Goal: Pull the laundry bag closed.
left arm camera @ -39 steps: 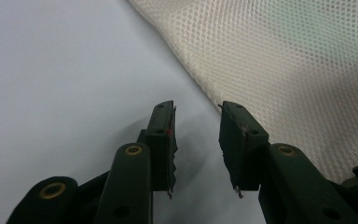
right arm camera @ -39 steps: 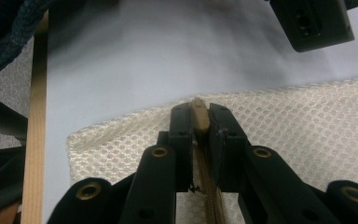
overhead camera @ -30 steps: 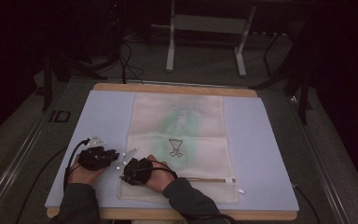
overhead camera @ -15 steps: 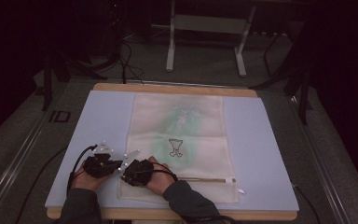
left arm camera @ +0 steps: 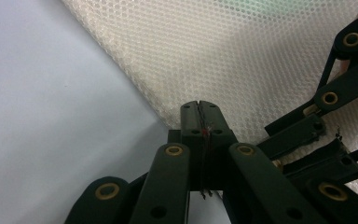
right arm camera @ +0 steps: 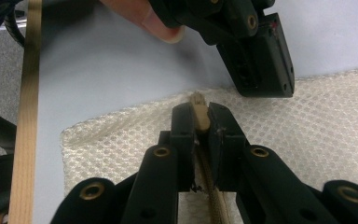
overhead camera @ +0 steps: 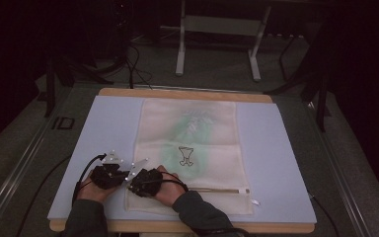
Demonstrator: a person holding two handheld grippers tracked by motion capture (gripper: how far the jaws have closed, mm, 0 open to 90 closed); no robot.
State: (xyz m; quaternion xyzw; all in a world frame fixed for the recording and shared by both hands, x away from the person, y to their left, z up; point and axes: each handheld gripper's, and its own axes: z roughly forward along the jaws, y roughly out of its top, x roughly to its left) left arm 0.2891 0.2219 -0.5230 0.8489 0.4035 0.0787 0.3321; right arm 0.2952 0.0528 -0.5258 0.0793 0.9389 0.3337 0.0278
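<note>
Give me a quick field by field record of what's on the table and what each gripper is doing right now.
surface: pale blue mat on a wooden table
item: cream mesh zip bag, lying flat
left gripper: shut on the bag's edge at its near left corner
right gripper: shut on the beige zipper end
spacing: grippers side by side

The right tongs (right arm camera: 201,116), black, pinch a tan zipper end (right arm camera: 200,114) of the cream-white mesh bag (right arm camera: 317,130). The bag lies flat on the pale blue desk (right arm camera: 98,70). Just above, the left tongs (right arm camera: 256,51) touch the bag's edge. A fingertip (right arm camera: 161,23) rests on the desk beside them.
</note>
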